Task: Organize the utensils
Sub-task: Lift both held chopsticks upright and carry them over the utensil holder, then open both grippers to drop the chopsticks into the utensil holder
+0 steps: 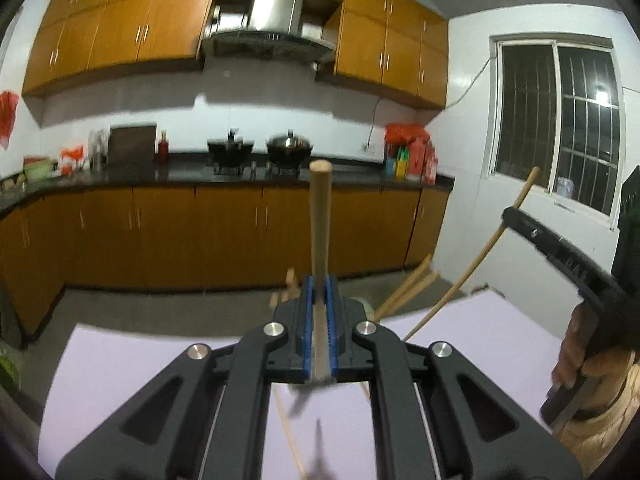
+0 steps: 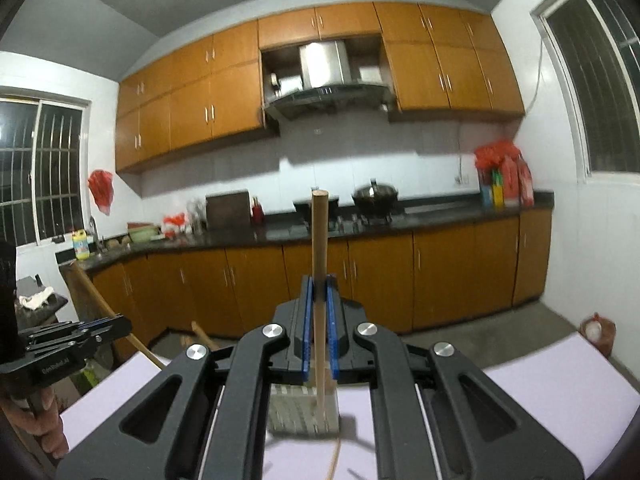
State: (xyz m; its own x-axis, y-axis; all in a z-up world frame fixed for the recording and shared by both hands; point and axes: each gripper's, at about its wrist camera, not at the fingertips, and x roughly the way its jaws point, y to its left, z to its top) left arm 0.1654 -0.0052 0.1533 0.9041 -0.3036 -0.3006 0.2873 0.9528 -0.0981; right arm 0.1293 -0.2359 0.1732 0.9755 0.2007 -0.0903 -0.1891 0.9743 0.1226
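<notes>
My left gripper (image 1: 319,280) is shut on a thick wooden utensil handle (image 1: 320,216) that points up and away, lifted above the pale table (image 1: 120,364). My right gripper (image 2: 319,280) is shut on a thin wooden chopstick (image 2: 320,248), whose lower end hangs past a grey square holder (image 2: 304,408) on the table under the jaws. In the left wrist view the right gripper (image 1: 510,213) shows at the right with its chopstick (image 1: 480,256) slanting down. In the right wrist view the left gripper (image 2: 124,322) shows at the left edge.
Several more wooden sticks (image 1: 408,288) poke up beyond the table's far edge, and a loose chopstick (image 1: 290,436) lies on the table. Brown kitchen cabinets and a dark counter (image 2: 360,228) with woks stand across the floor. A hand (image 1: 576,360) holds the right gripper's grip.
</notes>
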